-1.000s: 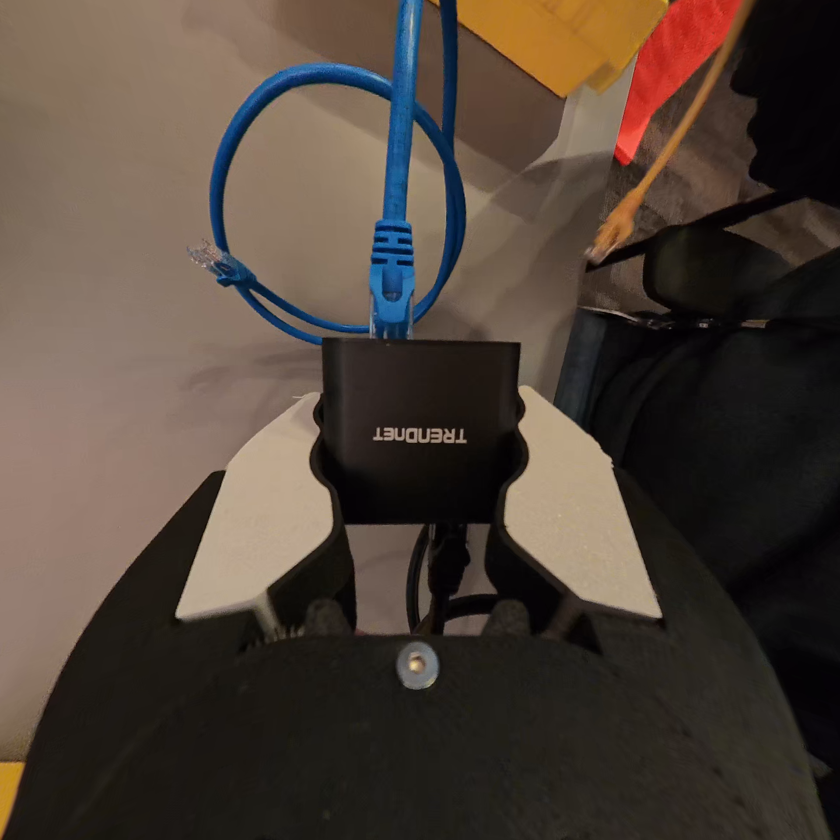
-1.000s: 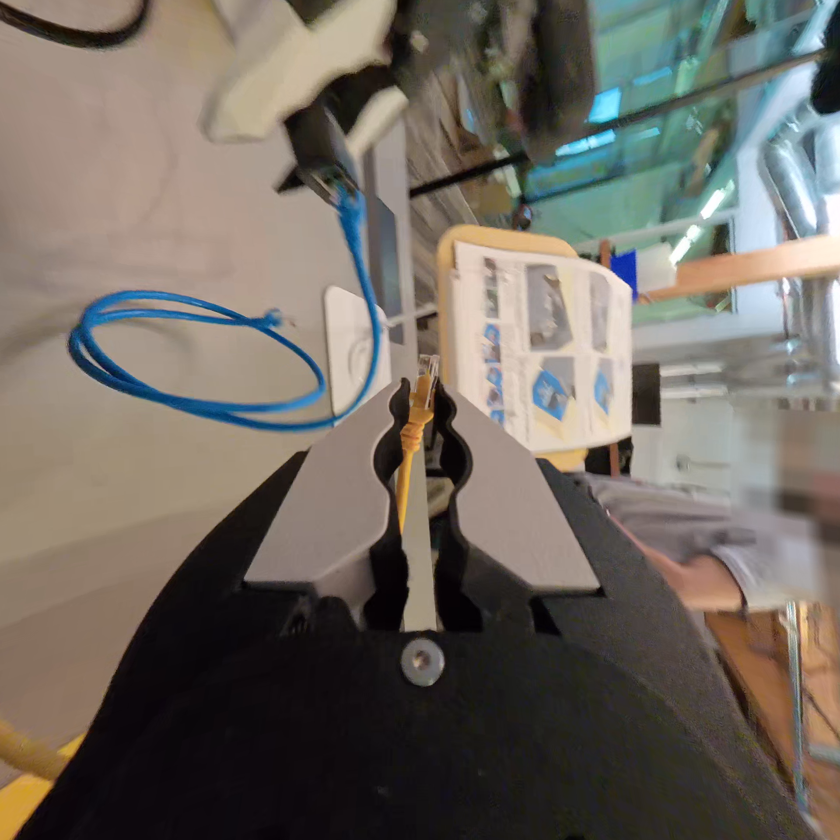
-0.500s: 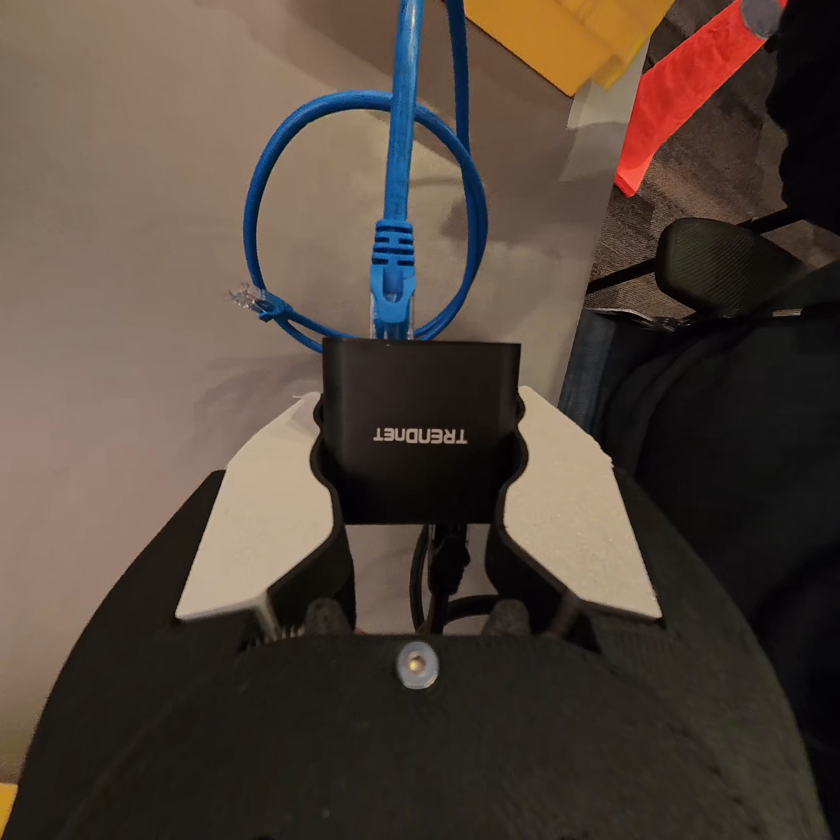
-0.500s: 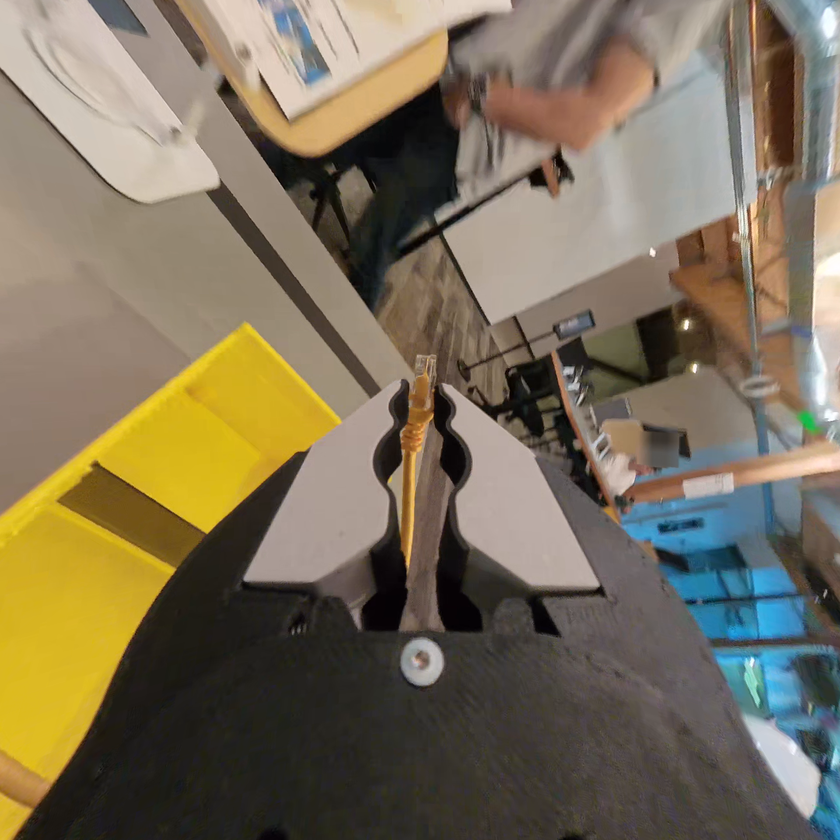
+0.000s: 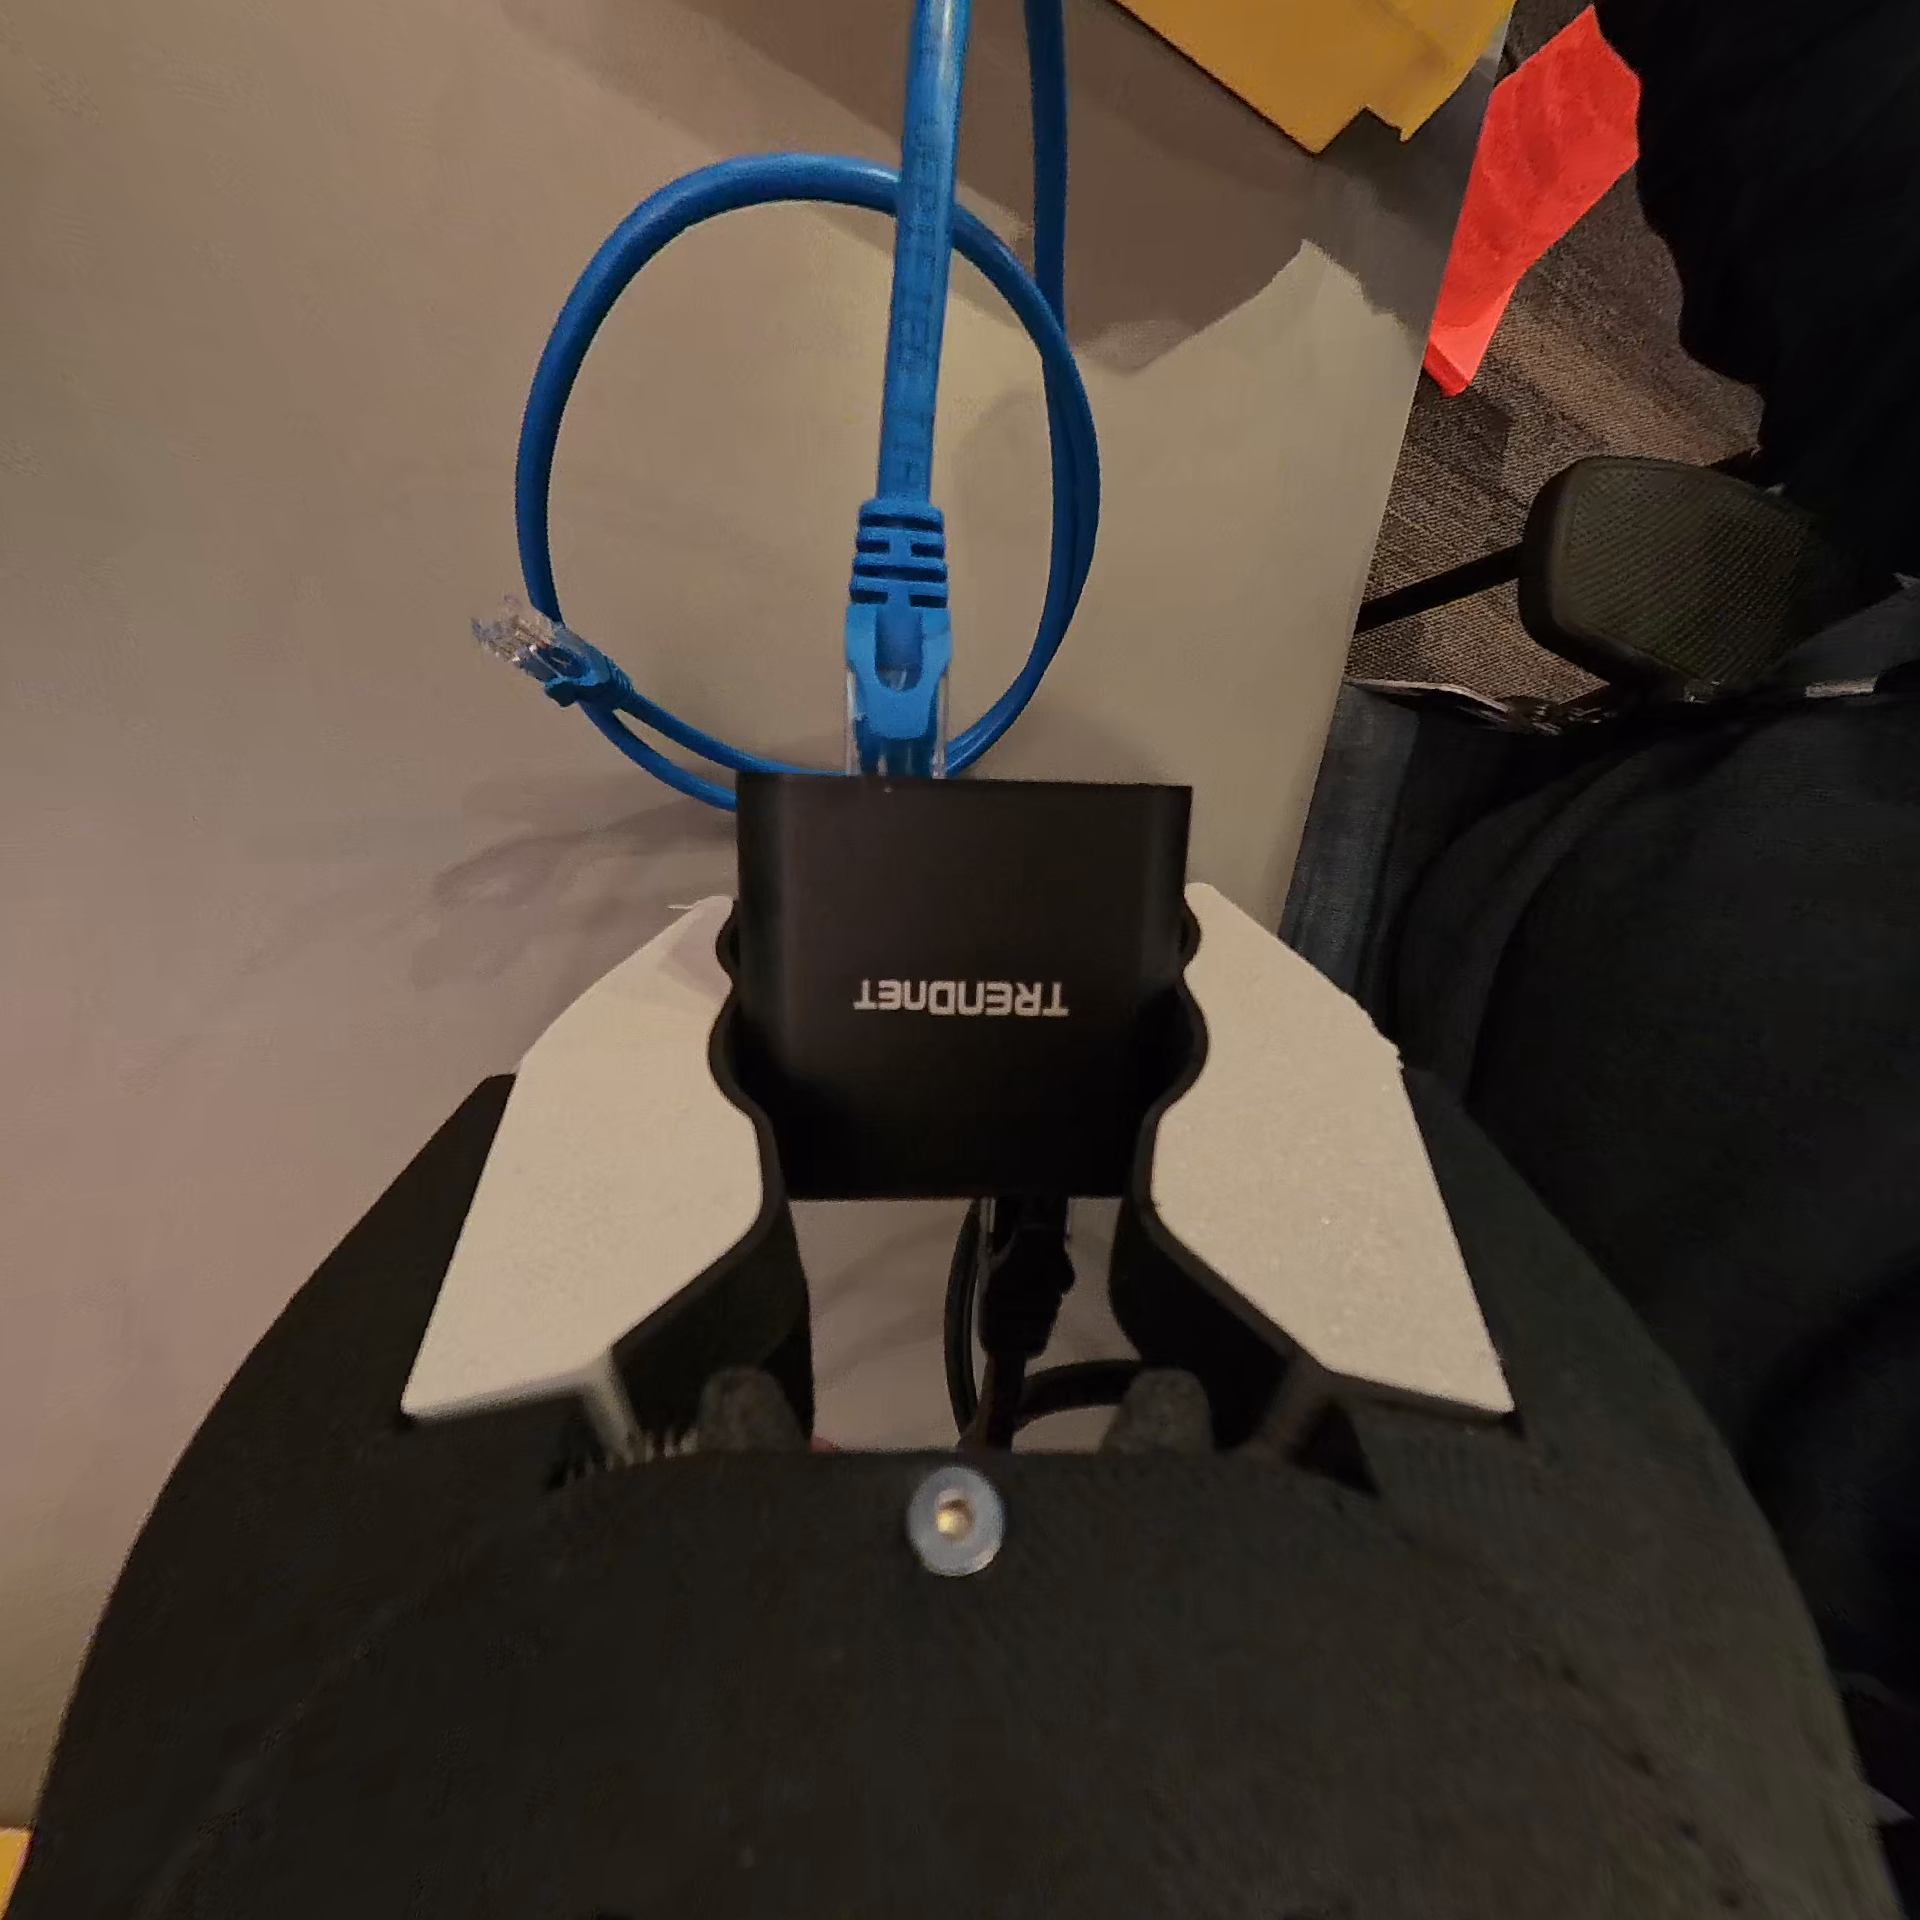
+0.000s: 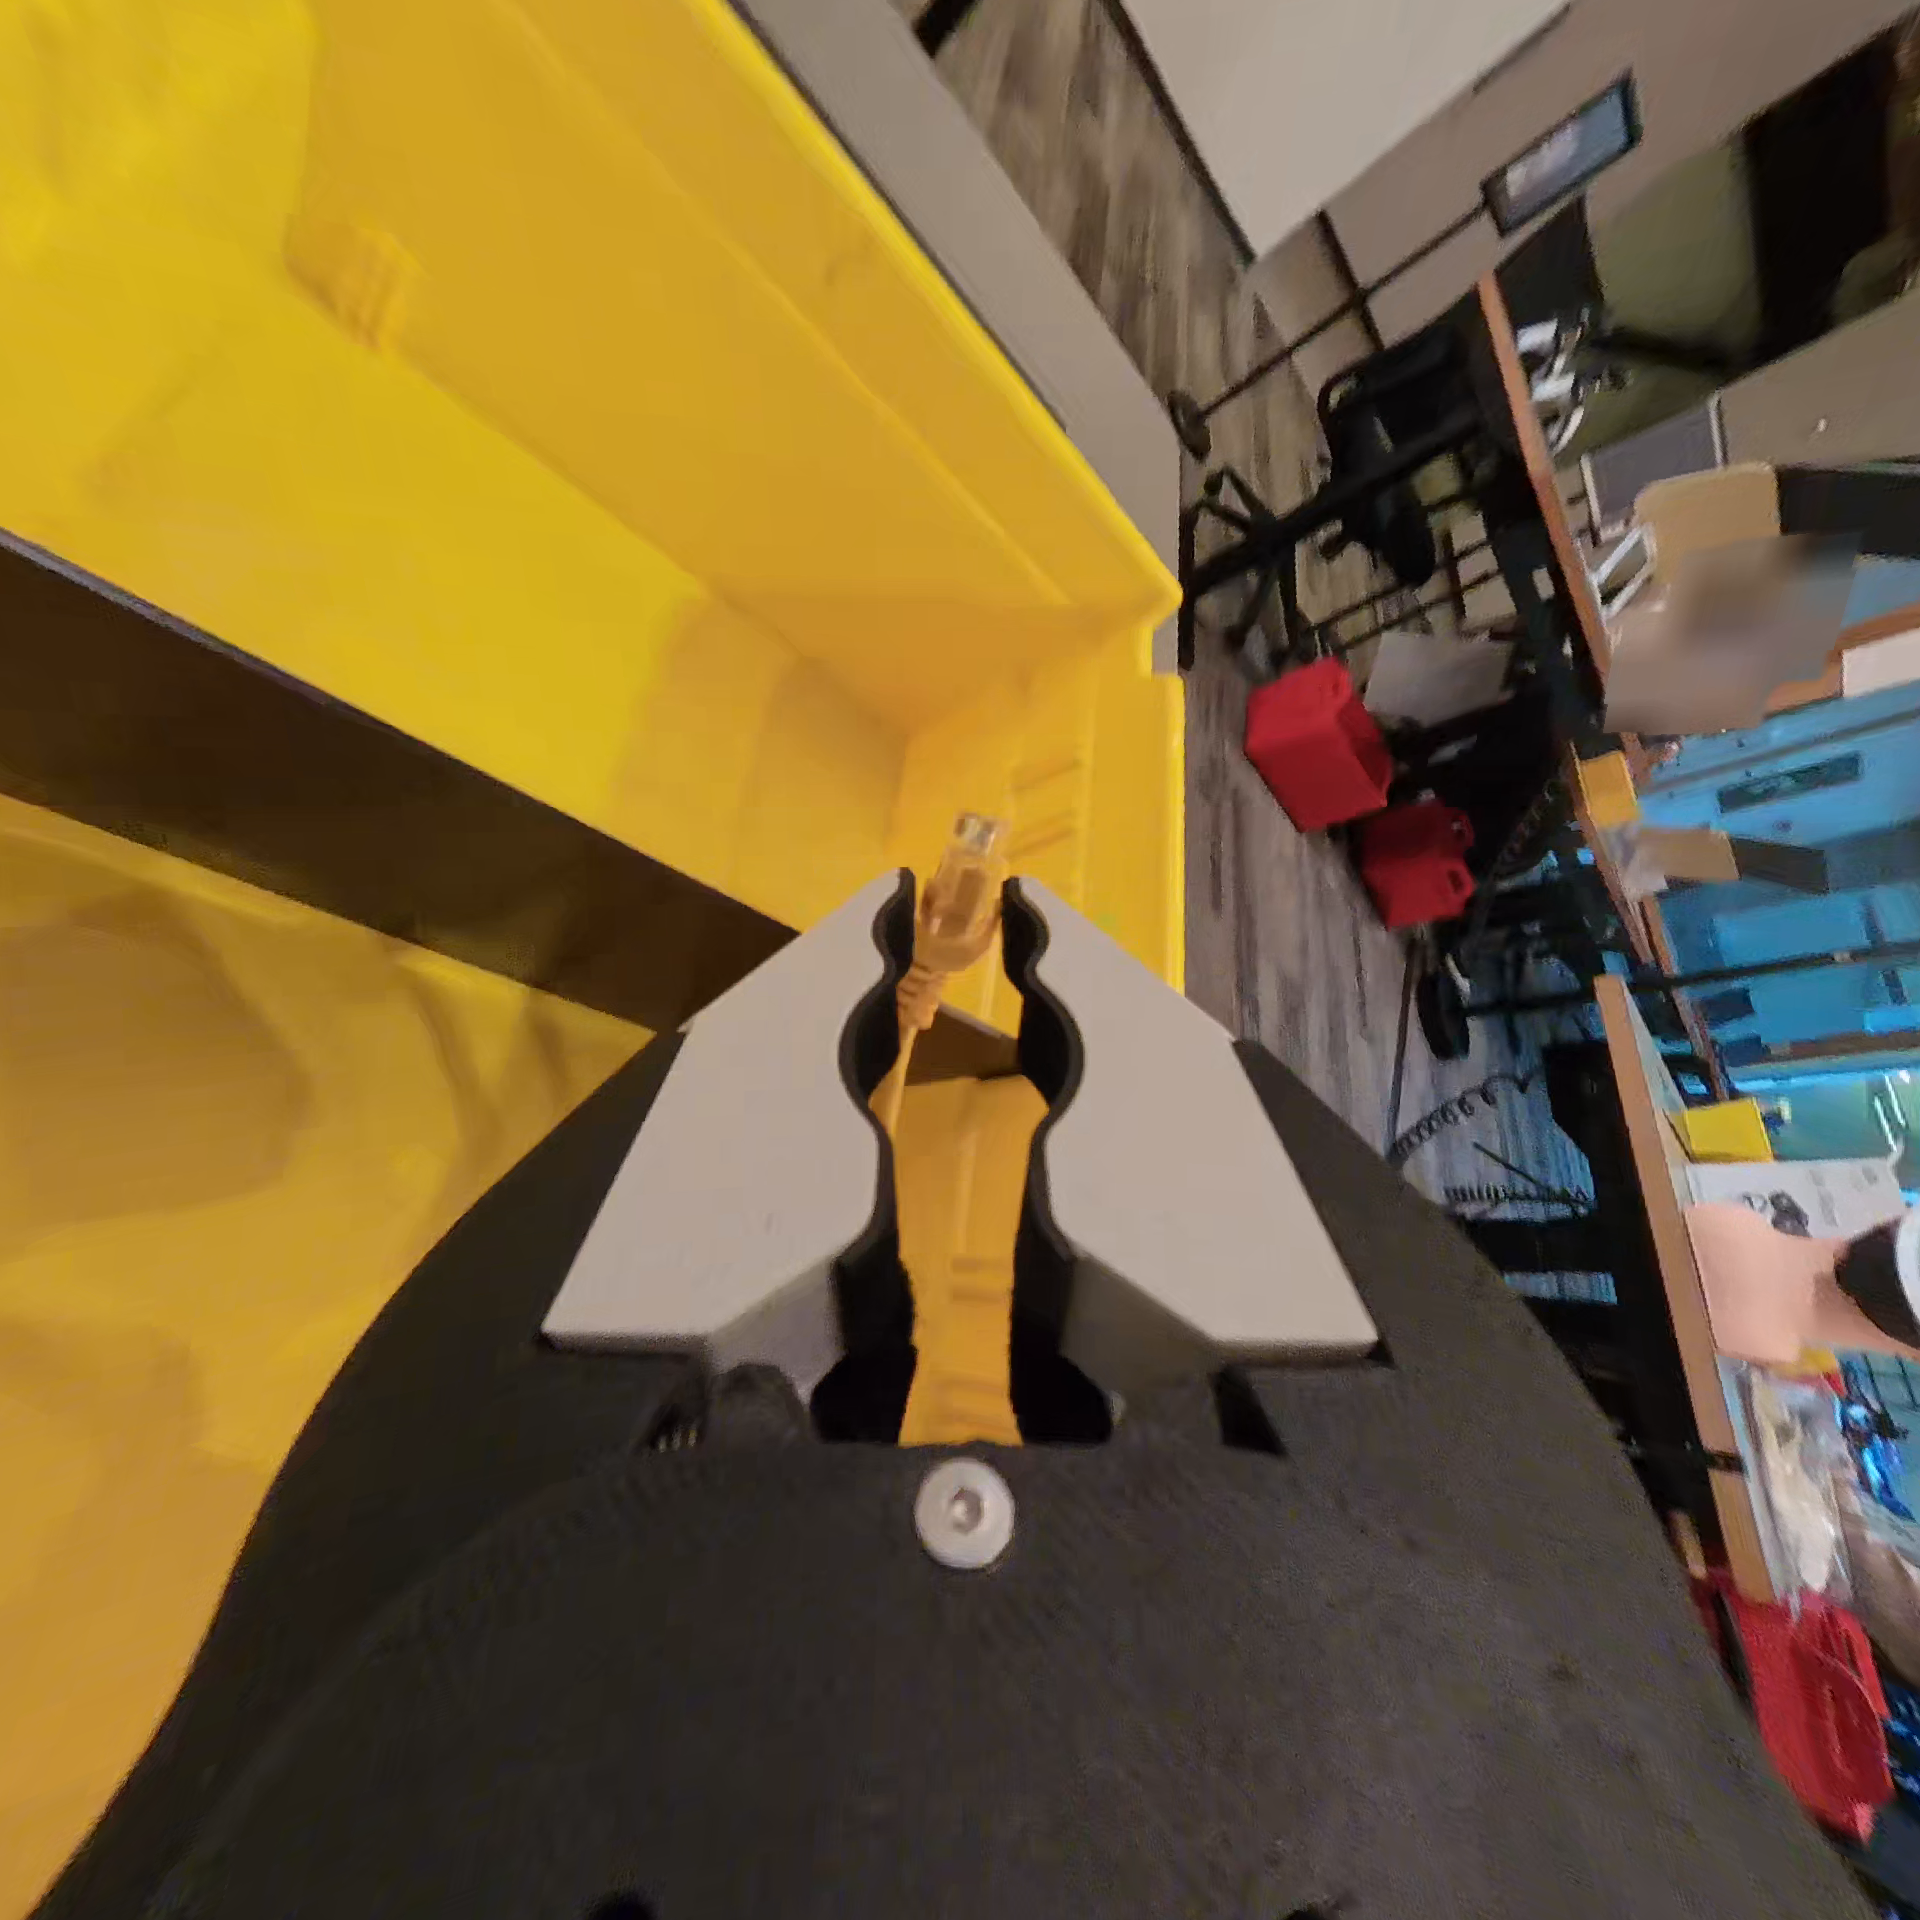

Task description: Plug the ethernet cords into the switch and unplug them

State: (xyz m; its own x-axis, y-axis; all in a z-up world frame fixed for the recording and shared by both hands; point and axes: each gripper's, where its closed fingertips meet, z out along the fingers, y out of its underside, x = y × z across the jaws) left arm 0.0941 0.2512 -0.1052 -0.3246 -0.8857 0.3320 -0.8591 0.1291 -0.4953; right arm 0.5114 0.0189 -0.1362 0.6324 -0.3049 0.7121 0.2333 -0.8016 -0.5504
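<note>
In the left wrist view my left gripper (image 5: 961, 914) is shut on the black switch (image 5: 961, 935) and holds it above the grey table. A blue ethernet cord (image 5: 899, 623) is plugged into the switch's far face. The rest of the cord makes a loop on the table, and its free plug (image 5: 520, 639) lies at the left. A black cable leaves the near side of the switch. In the right wrist view my right gripper (image 6: 961, 894) is shut on the plug of a yellow ethernet cord (image 6: 961, 894). The clear tip sticks out past the fingertips, over a yellow bin (image 6: 623, 468).
The grey table (image 5: 260, 520) ends at the right edge, with a black chair (image 5: 1662, 582) and a person's dark clothing beyond. A yellow bin corner (image 5: 1351, 62) and a red object (image 5: 1527, 208) show at top right. The right wrist view shows carpet, red containers (image 6: 1320, 738) and desks. My hands' fingertips stand some 50 centimetres from each other.
My right gripper has swung away from the switch and table with the yellow plug and now points over the yellow bin. My left gripper keeps the switch almost still.
</note>
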